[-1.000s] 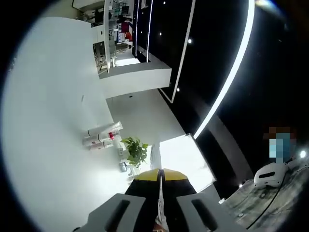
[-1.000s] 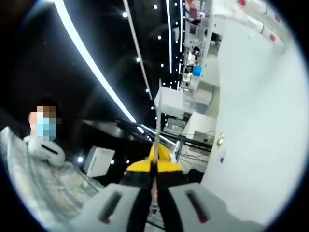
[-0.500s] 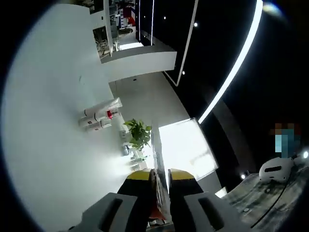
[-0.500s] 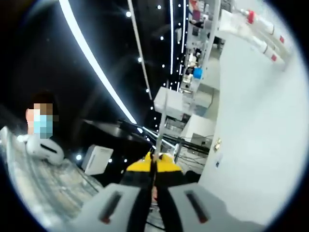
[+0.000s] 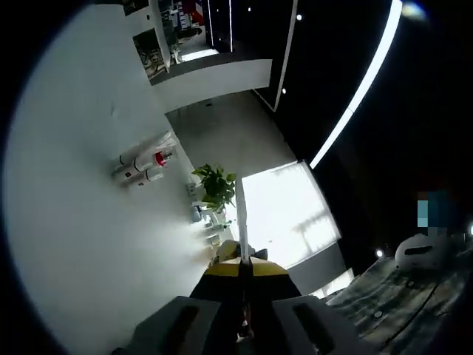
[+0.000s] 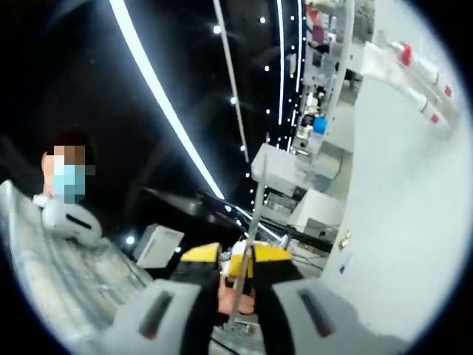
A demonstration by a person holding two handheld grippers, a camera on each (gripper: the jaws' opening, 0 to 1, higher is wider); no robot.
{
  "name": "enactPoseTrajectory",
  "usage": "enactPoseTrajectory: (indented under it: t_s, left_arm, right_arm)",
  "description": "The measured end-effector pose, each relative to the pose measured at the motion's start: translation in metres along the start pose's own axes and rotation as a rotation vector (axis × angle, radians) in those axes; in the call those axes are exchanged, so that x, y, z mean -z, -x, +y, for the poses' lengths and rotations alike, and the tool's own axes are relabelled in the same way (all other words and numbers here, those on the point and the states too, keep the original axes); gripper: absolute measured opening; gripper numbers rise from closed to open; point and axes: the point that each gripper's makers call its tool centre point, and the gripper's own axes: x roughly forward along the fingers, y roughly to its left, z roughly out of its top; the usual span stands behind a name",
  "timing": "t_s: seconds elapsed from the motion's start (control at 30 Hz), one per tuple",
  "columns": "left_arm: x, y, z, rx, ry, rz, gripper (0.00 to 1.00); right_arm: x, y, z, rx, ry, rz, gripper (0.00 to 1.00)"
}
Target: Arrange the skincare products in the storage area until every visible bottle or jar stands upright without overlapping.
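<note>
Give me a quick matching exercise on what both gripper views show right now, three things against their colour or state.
Things:
1. skincare tubes
2. potted plant
3. left gripper

States:
a. green leaves
b. shut, yellow-tipped
c. lying bunched together, white with red caps

Pairs: 1-c, 2-a, 3-b

White tubes (image 5: 143,164) with red caps, green plant (image 5: 216,185), yellow-tipped grey claw (image 5: 244,275).
</note>
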Motion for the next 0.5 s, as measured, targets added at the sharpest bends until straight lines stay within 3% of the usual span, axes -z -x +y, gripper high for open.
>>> enactPoseTrajectory:
  t_s: [0.07, 0.1, 0.13, 0.17, 0.2, 0.23, 0.33, 0.37, 0.43, 0.47, 0.5]
  left_arm:
    - [0.008, -0.006, 0.001, 0.0, 0.01, 0.01, 0.01]
    - [0.012, -0.008, 0.0, 0.008, 0.014, 0.014, 0.02]
    - [0.015, -0.01, -0.001, 0.017, 0.021, 0.018, 0.02]
    - [0.013, -0.01, 0.007, -0.015, 0.031, -0.008, 0.02]
    - [0.01, -0.011, 0.01, -0.028, 0.063, -0.032, 0.03]
    - [0.015, -0.011, 0.013, -0.038, 0.042, -0.026, 0.05]
    - [0.036, -0.015, 0.017, -0.067, -0.019, 0.052, 0.2]
    - [0.045, -0.017, 0.02, -0.084, -0.029, 0.078, 0.2]
    - [0.048, -0.018, 0.03, -0.122, -0.014, 0.064, 0.1]
    - [0.043, -0.018, 0.035, -0.137, 0.036, 0.01, 0.04]
    - [0.044, -0.016, 0.035, -0.119, 0.065, 0.001, 0.03]
  right_arm:
    - [0.006, 0.0, -0.007, 0.037, 0.017, 0.06, 0.14]
    - [0.01, 0.002, -0.012, 0.059, 0.015, 0.092, 0.01]
    - [0.012, 0.004, -0.016, 0.079, 0.01, 0.112, 0.01]
    - [0.006, 0.004, -0.014, 0.065, 0.013, 0.076, 0.01]
    - [0.007, 0.009, -0.021, 0.096, -0.003, 0.081, 0.01]
    - [0.008, 0.011, -0.024, 0.1, -0.03, 0.089, 0.01]
    - [0.011, 0.016, -0.034, 0.124, -0.088, 0.095, 0.0]
    - [0.013, 0.018, -0.037, 0.129, -0.104, 0.1, 0.0]
    - [0.019, 0.018, -0.038, 0.131, -0.102, 0.117, 0.0]
    - [0.024, 0.017, -0.038, 0.126, -0.109, 0.132, 0.0]
    - [0.025, 0.017, -0.039, 0.133, -0.121, 0.137, 0.01]
